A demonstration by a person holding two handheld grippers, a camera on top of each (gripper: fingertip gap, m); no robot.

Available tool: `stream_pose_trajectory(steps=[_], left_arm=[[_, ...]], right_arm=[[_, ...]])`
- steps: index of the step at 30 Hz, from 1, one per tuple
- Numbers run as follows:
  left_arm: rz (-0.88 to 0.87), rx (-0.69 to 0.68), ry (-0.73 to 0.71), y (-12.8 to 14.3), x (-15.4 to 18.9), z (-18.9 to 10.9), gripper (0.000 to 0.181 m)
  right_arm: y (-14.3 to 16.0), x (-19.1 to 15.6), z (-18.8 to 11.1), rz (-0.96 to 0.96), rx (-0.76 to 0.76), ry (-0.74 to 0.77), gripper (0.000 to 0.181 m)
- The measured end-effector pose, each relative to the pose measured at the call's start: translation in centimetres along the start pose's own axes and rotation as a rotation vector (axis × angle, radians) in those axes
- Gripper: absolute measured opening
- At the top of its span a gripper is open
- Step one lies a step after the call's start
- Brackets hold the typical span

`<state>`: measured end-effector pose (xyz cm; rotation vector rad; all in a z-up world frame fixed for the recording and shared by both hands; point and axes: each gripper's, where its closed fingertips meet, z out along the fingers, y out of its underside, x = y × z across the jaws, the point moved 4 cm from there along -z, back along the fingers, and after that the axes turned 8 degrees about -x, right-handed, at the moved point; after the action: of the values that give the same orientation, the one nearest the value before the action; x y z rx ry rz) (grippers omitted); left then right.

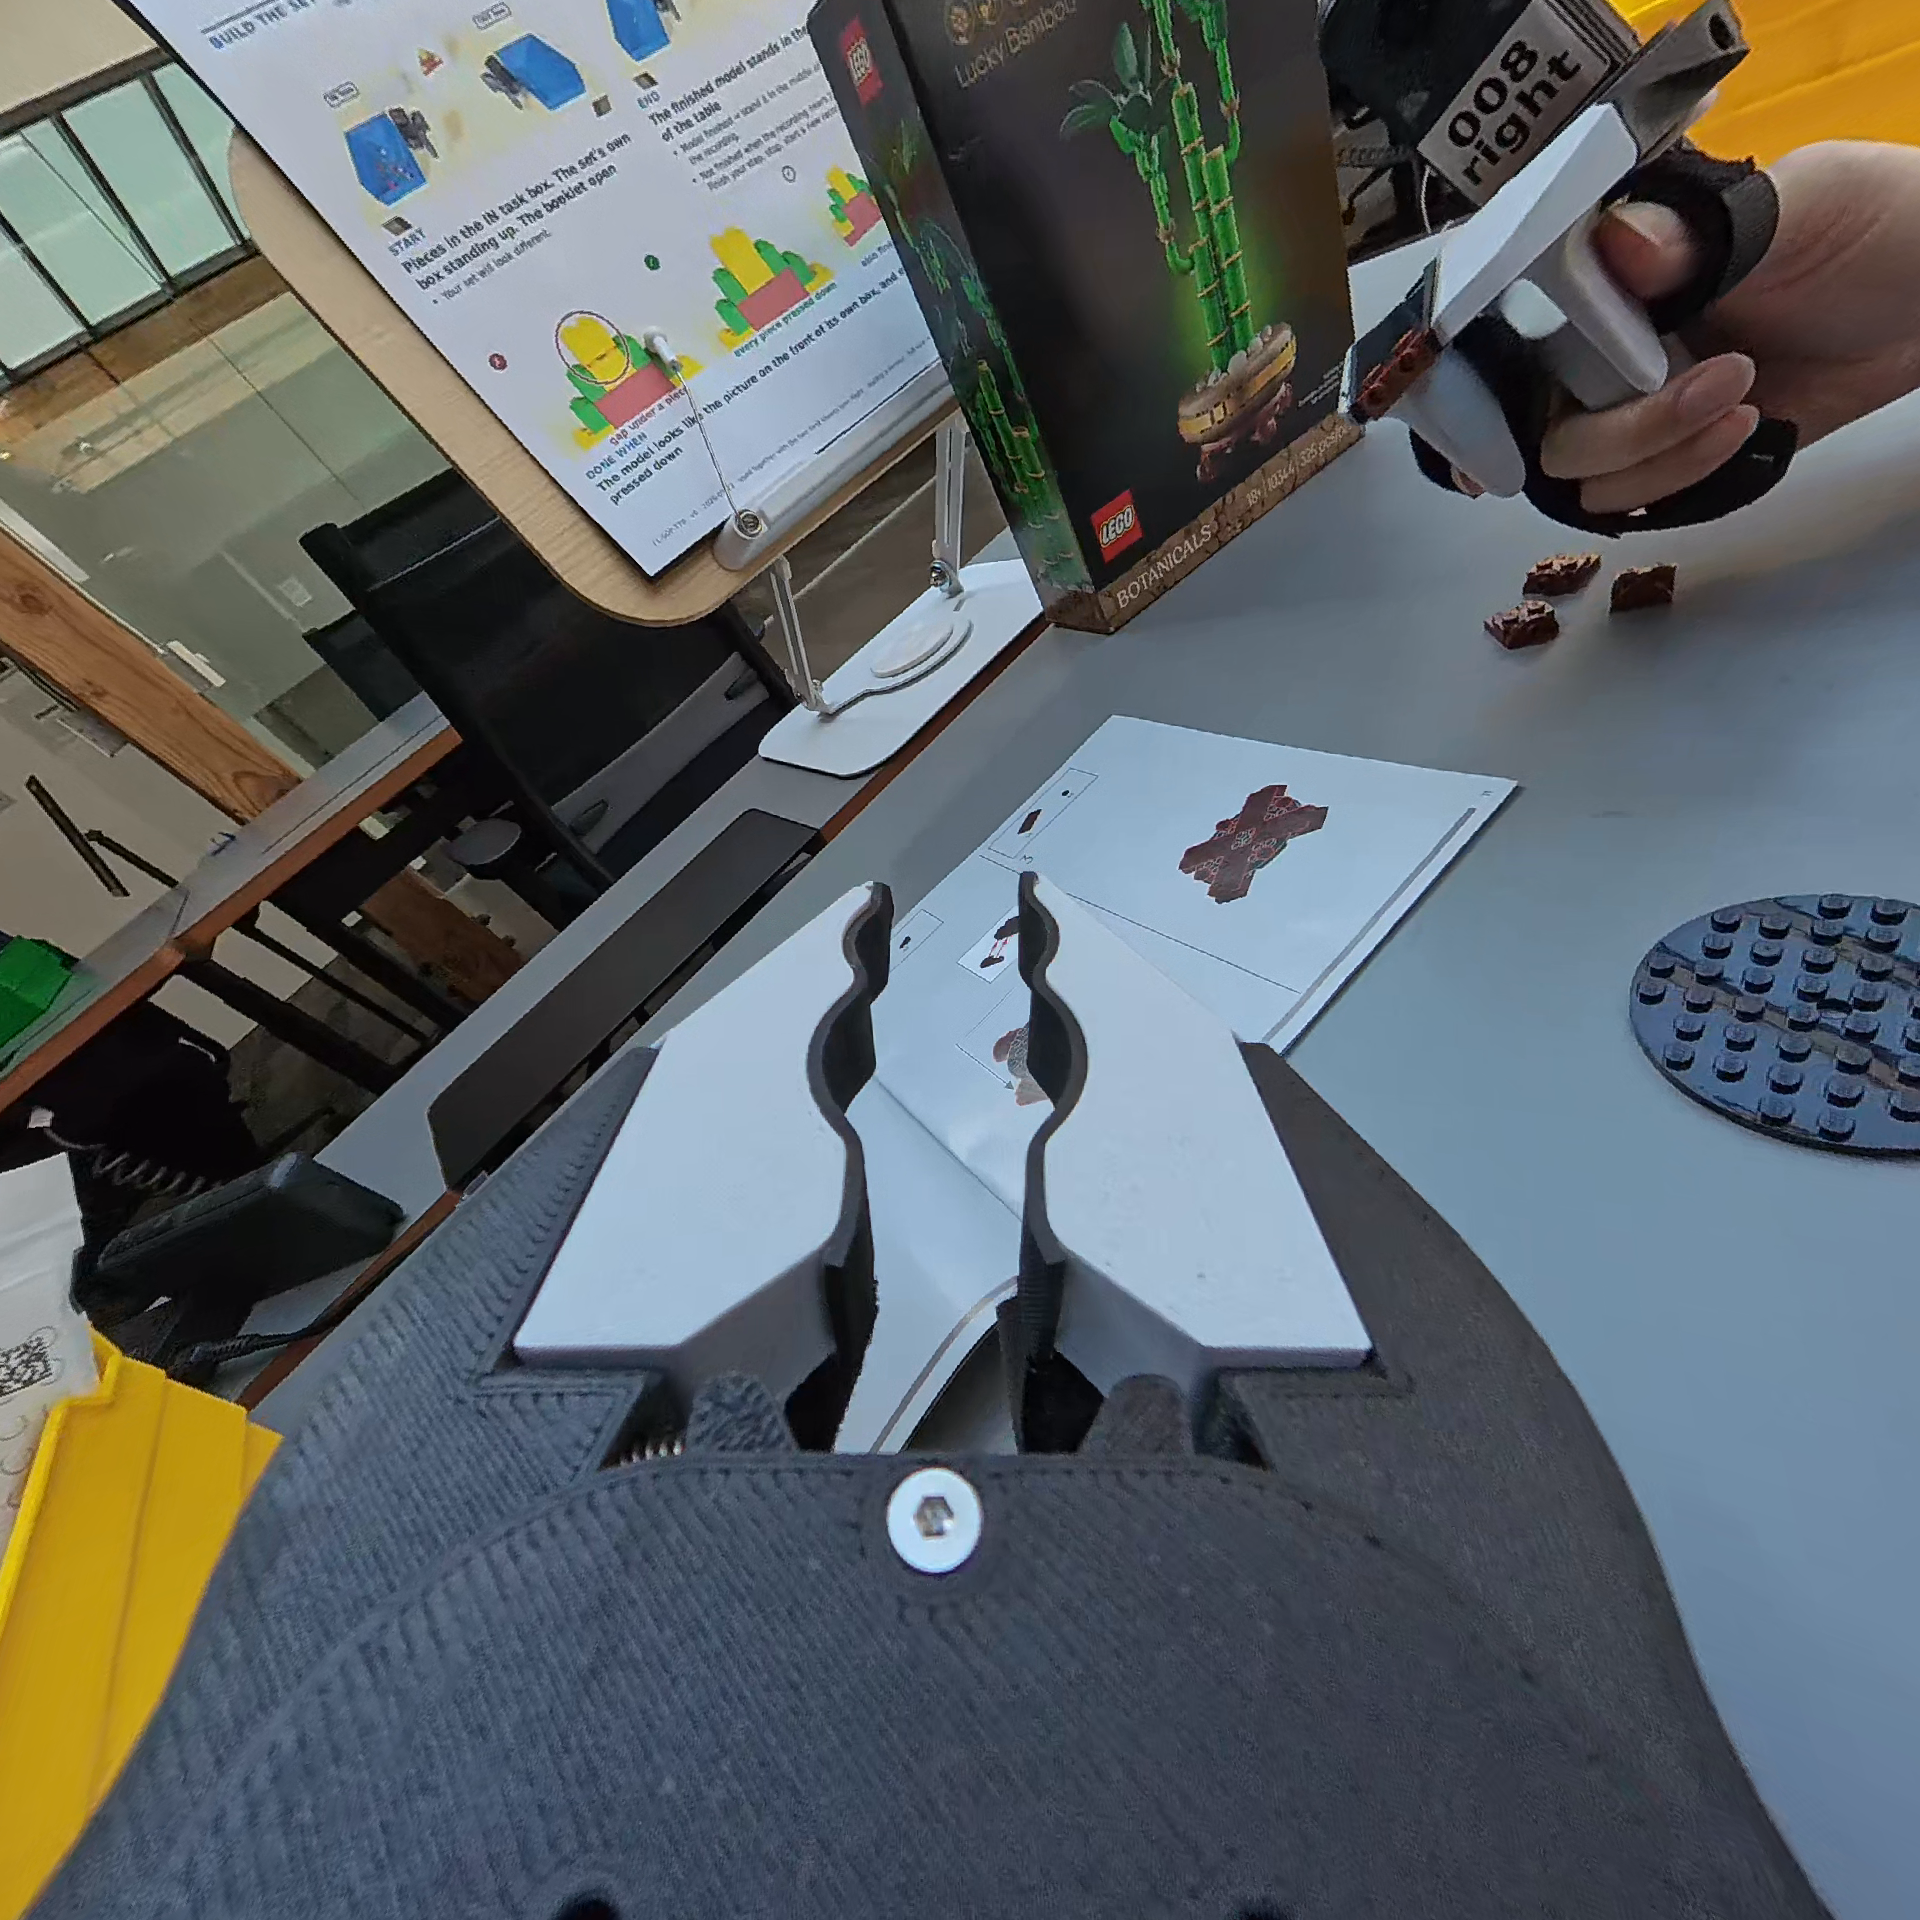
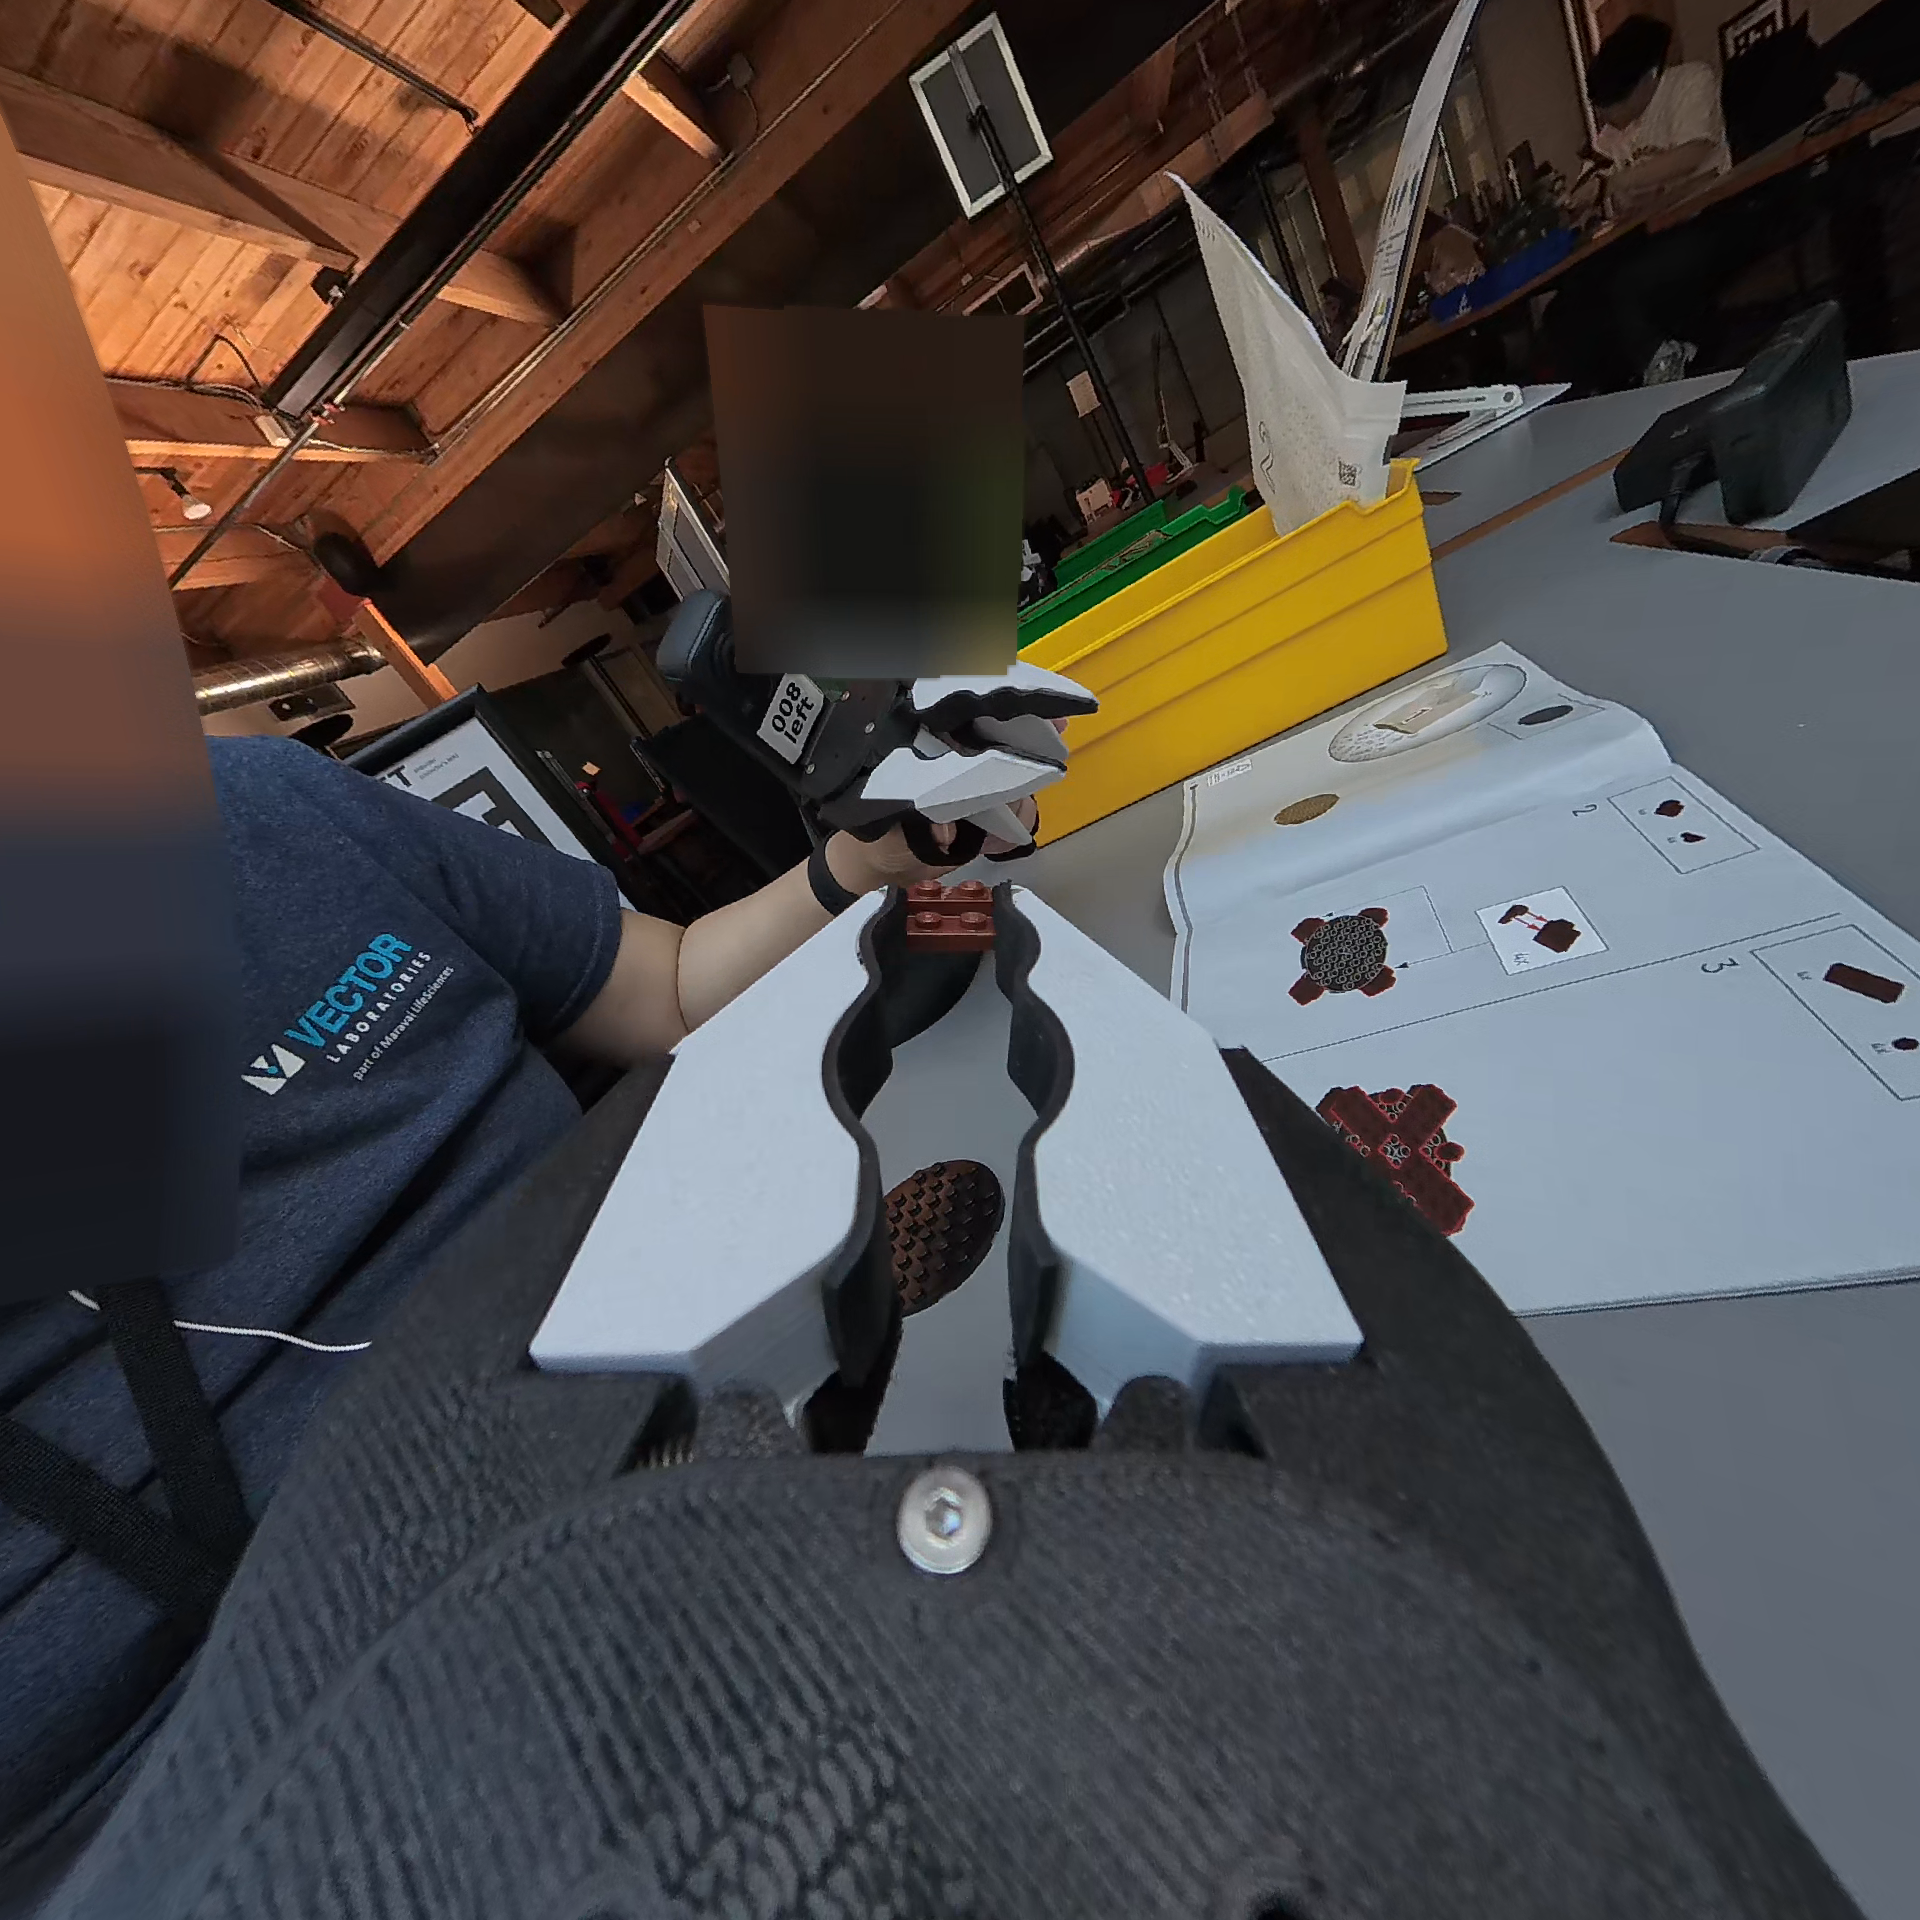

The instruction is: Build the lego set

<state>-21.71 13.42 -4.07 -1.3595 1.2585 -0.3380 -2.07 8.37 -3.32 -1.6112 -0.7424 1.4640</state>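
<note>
A: Left wrist view: round studded plate [image 1: 1797, 1023] is cut off by the right edge, so its full outline can't be seen. Yellow bin [image 1: 94, 1558] is clipped at the lower left.

B: Right wrist view: that plate [image 2: 940, 1231] shows only as a sliver between the right gripper [image 2: 951, 899] fingers. The brown brick [image 2: 948, 914] at the tips has its lower part hidden.

A: Three brown pieces [image 1: 1558, 597] in the upper right are too small to type.

B: Left gripper [image 2: 1049, 743], centre frame: I can't tell whether anything sits between its tips. A mosaic patch covers the area above it. The booklet [image 2: 1558, 1039] runs off the right edge.
</note>
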Motion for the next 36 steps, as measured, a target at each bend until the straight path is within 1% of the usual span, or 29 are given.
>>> stream_pose_trajectory(steps=[3, 5, 7, 9, 11, 14, 16, 18, 23, 26, 27, 28, 31, 34, 36], left_arm=[[0.018, -0.010, -0.002, 0.1, 0.0, 0.0, 0.022], [0.048, -0.055, 0.030, 0.5, 0.2, 0.0, 0.021], [0.126, -0.208, 0.146, 2.4, 0.9, -0.6, 0.020], [0.102, -0.344, 0.271, 4.3, 1.5, -2.0, 0.020], [0.042, -0.372, 0.385, 5.2, 2.4, -3.4, 0.017], [0.025, -0.421, 0.473, 6.5, 3.3, -5.0, 0.016], [-0.011, -0.437, 0.510, 6.6, 3.7, -5.5, 0.017], [-0.010, -0.447, 0.539, 6.6, 4.5, -5.6, 0.017], [0.096, -0.579, 0.503, 8.4, 5.4, -5.3, 0.018], [0.136, -0.587, 0.509, 8.6, 5.3, -5.3, 0.013], [0.162, -0.588, 0.520, 8.6, 5.3, -5.3, 0.008], [0.199, -0.585, 0.533, 8.7, 5.3, -5.3, 0.007], [0.315, -0.536, 0.618, 8.1, 5.9, -4.7, 0.003], [0.357, -0.442, 0.681, 5.7, 6.7, -3.6, 0.003], [0.387, -0.332, 0.694, 3.4, 7.1, -3.1, 0.002]], right_arm=[[0.2, -0.1, 0.2, -0.009, -0.014, -0.002, 0.016], [0.3, -0.1, 0.4, -0.009, -0.025, -0.002, 0.016], [0.5, -0.1, 0.5, -0.010, -0.032, -0.002, 0.016], [0.5, -0.2, 0.5, -0.014, -0.037, -0.002, 0.016], [0.6, -0.1, 0.6, -0.016, -0.042, 0.000, 0.016], [0.6, 0.0, 0.7, -0.010, -0.046, -0.007, 0.016], [0.7, 0.0, 0.9, -0.006, -0.055, -0.008, 0.016], [1.0, 0.0, 1.0, -0.008, -0.070, -0.004, 0.016], [1.1, 0.1, 1.0, -0.007, -0.080, 0.001, 0.016], [1.1, 0.1, 1.0, -0.005, -0.081, -0.001, 0.016], [1.1, 0.1, 1.1, -0.004, -0.083, -0.003, 0.016], [1.2, 0.1, 1.1, -0.002, -0.087, -0.005, 0.016], [1.4, 0.0, 1.4, 0.003, -0.105, -0.011, 0.016], [2.5, -0.2, 2.0, 0.043, -0.182, -0.039, 0.015], [3.8, -0.6, 2.8, 0.047, -0.294, -0.034, 0.015]])
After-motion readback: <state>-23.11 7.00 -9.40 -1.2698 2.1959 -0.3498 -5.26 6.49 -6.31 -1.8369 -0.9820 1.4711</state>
